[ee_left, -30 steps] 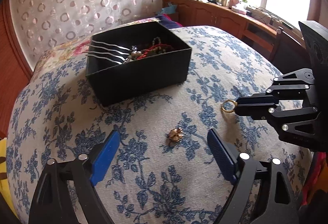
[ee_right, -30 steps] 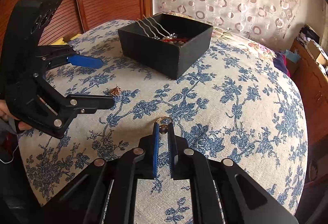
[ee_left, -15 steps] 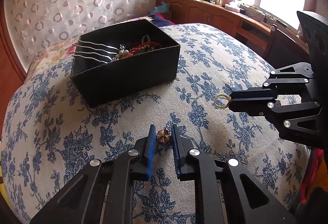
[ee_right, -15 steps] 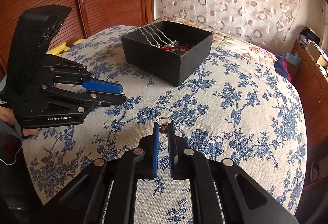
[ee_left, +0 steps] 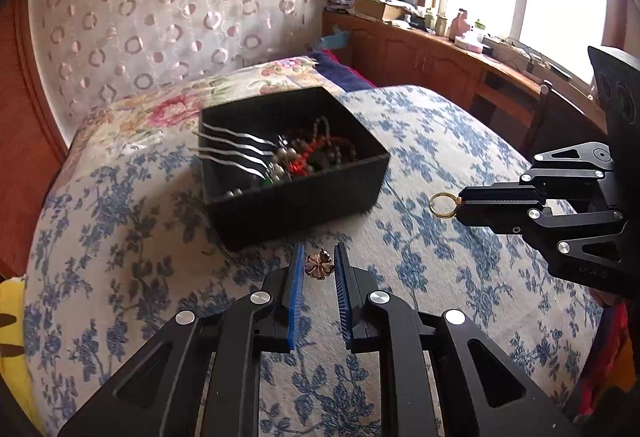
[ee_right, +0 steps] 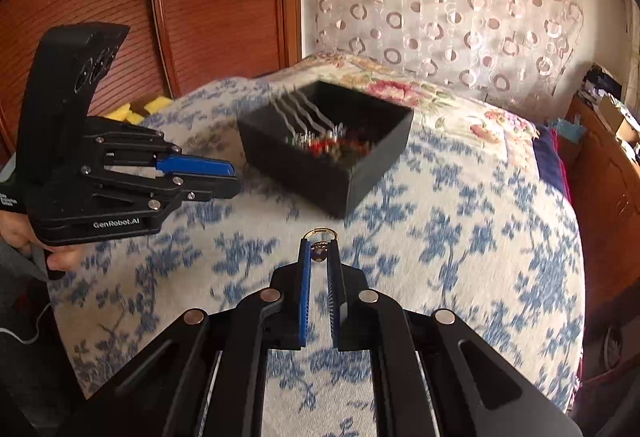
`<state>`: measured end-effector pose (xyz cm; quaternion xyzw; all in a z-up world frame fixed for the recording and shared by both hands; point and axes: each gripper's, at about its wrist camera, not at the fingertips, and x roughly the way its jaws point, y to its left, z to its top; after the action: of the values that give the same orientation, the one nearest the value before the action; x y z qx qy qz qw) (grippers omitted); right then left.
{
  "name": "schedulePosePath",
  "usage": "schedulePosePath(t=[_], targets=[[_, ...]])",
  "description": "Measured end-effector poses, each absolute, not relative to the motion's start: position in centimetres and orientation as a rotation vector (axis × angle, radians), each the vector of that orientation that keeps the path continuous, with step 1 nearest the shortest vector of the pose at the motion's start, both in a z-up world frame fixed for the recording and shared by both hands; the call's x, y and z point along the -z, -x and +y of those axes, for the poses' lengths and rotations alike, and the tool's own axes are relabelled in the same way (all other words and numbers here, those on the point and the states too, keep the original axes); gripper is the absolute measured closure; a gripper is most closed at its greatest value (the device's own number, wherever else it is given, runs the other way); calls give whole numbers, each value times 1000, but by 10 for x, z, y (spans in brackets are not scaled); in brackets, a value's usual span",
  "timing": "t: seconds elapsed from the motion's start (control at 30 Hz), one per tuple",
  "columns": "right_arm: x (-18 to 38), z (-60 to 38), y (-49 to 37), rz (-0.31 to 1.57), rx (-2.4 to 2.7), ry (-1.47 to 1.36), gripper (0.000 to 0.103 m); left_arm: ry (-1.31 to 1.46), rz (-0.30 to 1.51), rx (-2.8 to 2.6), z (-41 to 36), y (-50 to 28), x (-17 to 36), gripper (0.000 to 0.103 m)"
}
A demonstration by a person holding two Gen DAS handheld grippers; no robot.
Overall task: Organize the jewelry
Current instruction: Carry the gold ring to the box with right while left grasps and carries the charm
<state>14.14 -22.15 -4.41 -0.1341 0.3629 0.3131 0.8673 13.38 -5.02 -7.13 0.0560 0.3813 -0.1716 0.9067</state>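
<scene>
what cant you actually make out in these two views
- Right wrist view: black box contents are motion-blurred; single pieces unreadable.
- Left wrist view: box's near wall hides its floor.
- Gold ring in right gripper: stone detail too small.
- Flower piece in left gripper: type unclear, too small.

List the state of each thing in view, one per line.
Left gripper: shut on the flower brooch, lifted.
Right gripper: shut on the gold ring, lifted.
Black box: open, no lid, on the bed.
Hairpins: leaning over the box's rim.
Beads: heaped inside the box.
</scene>
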Motion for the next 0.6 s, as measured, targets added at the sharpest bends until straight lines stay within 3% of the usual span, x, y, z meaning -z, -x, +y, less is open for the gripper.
schedulePosePath(t=[0.6], targets=[[14, -182, -209, 732, -633, 243, 94, -80, 736, 283, -28, -173, 44, 89]])
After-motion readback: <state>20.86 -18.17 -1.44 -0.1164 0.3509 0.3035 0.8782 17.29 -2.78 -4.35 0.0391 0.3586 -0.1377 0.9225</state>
